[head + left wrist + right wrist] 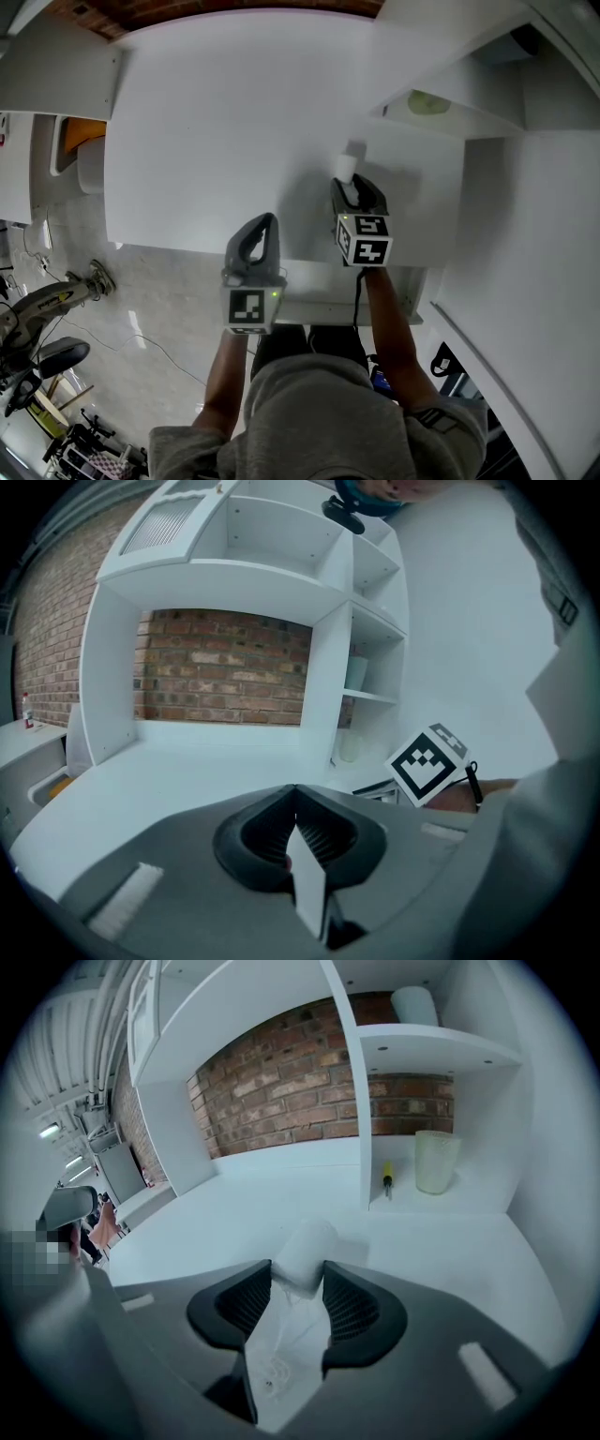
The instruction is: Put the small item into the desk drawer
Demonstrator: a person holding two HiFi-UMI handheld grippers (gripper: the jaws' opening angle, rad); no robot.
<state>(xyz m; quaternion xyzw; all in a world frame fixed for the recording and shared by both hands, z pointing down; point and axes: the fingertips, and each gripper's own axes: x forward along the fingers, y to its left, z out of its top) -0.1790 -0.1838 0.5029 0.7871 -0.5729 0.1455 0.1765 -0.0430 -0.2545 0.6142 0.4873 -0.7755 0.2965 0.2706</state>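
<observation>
The small item (345, 167) is a short white cylinder, held just above the white desk (206, 141). My right gripper (348, 184) is shut on it. In the right gripper view the cylinder (305, 1249) sits pinched between the two dark ribbed pads of the right gripper (297, 1277), its far end sticking out past the tips. My left gripper (266, 221) hovers over the desk's near edge, shut with nothing in it; its tips meet in the left gripper view (295, 790). A white drawer-like box (411, 302) juts out under the desk's front edge, partly hidden by my arms.
A white shelf unit (427, 1049) rises at the desk's right. Its lowest bay holds a translucent cup (436, 1161) and a yellow-handled tool (386, 1177). A brick wall (225, 667) backs the desk. Floor clutter lies at the left (47, 309).
</observation>
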